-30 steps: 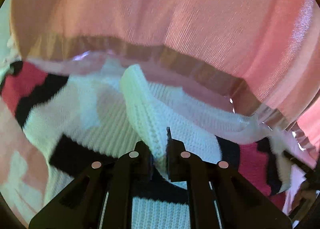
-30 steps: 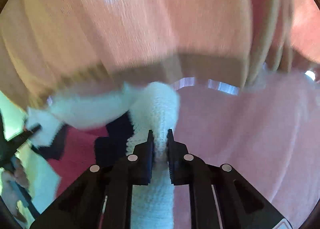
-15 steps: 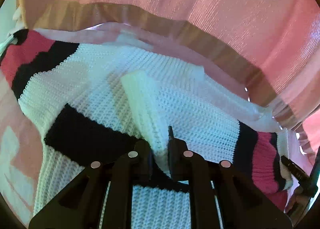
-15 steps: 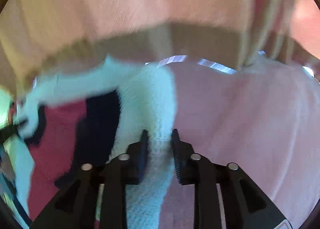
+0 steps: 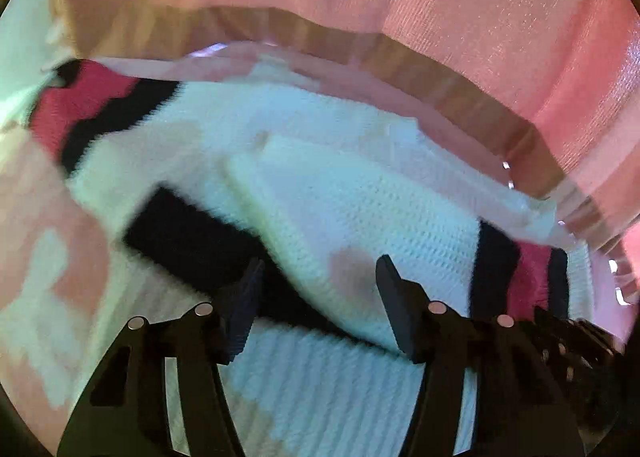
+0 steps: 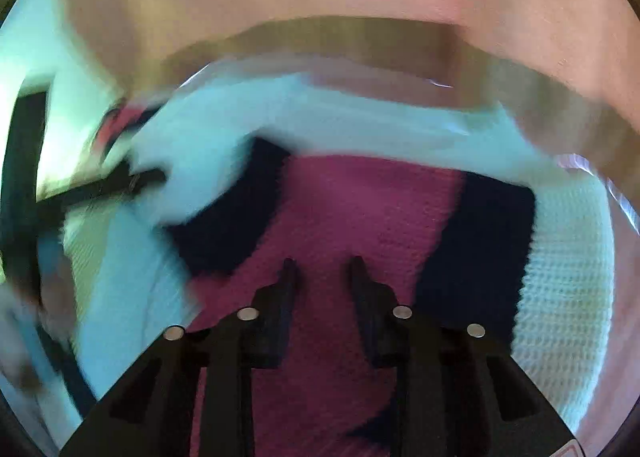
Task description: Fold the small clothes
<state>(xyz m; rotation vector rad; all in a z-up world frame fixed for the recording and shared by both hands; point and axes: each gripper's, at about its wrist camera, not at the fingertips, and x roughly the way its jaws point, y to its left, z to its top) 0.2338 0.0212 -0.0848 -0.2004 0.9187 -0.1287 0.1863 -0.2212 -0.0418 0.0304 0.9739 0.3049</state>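
Both grippers, left [image 5: 318, 281] and right [image 6: 322, 275], have released the knitted sweater [image 5: 352, 193]; fingers wide, first fold laid, more folds left.

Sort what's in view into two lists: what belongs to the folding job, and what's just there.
Belongs to the job:
knit sweater, white with black and pink stripes
left tongs, open above it
right tongs, open above its pink stripe

Just there:
pink bed cover
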